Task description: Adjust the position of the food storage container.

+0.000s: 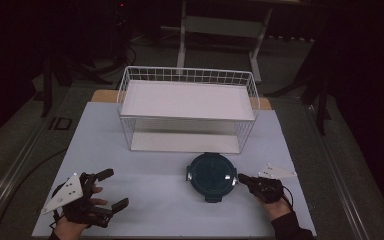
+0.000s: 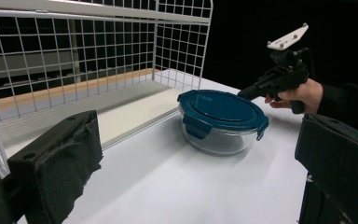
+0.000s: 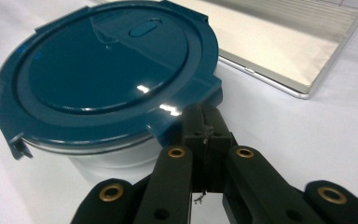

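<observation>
Right claw at the rim of a lidded bowl

The right claw [image 1: 241,178], jaws pressed together with nothing between them, pointed left at a latch of the round glass bowl [image 1: 211,176] with its glossy teal lid, near centre on the pale surface [image 1: 155,200]. The left claw [image 1: 112,190] rested wide at near left, palm up. A white wire rack [image 1: 187,107] stood beyond.

White wire rack [image 1: 187,107] is set at the far middle of the pale tabletop [image 1: 150,195]: two solid shelves, mesh sides. A wooden board edge [image 1: 102,95] is seen behind it. A metal frame stand [image 1: 220,30] is placed on the dark floor beyond.
</observation>
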The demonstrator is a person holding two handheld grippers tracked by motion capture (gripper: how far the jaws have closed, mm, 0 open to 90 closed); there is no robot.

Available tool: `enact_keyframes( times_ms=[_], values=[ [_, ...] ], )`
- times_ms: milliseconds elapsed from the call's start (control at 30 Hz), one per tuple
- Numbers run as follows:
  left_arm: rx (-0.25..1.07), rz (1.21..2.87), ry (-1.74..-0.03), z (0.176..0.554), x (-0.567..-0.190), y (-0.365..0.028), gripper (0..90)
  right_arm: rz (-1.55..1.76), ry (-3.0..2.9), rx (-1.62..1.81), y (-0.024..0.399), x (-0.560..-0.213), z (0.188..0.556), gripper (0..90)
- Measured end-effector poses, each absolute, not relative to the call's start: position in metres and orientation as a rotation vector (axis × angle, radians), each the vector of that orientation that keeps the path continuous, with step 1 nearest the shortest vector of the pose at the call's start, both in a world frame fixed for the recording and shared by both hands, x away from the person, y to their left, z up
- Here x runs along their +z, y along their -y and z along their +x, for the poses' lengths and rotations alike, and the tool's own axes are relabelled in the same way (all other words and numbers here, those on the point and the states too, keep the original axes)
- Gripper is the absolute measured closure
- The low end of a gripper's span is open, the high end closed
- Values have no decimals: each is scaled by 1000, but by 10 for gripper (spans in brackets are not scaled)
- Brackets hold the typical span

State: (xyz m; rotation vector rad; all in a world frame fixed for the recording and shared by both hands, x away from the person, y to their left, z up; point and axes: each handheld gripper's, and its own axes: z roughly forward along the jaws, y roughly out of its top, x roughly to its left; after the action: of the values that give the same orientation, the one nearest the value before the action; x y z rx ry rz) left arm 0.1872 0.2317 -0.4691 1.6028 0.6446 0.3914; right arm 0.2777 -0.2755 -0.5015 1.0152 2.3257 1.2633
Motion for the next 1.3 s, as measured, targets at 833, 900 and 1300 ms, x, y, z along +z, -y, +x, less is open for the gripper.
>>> enact_keyframes(
  times_ms=[833, 900, 1300],
  values=[
    [376, 1615, -643, 189, -471, -228, 9, 947, -2402, 1318, 230, -503, 287, 900],
    [375, 1615, -641, 189, -471, -228, 9, 940, -2410, 1326, 223, -503, 289, 900],
    [373, 1618, -639, 188, -471, -228, 9, 889, -2448, 1366, 195, -505, 296, 900]
  ],
)
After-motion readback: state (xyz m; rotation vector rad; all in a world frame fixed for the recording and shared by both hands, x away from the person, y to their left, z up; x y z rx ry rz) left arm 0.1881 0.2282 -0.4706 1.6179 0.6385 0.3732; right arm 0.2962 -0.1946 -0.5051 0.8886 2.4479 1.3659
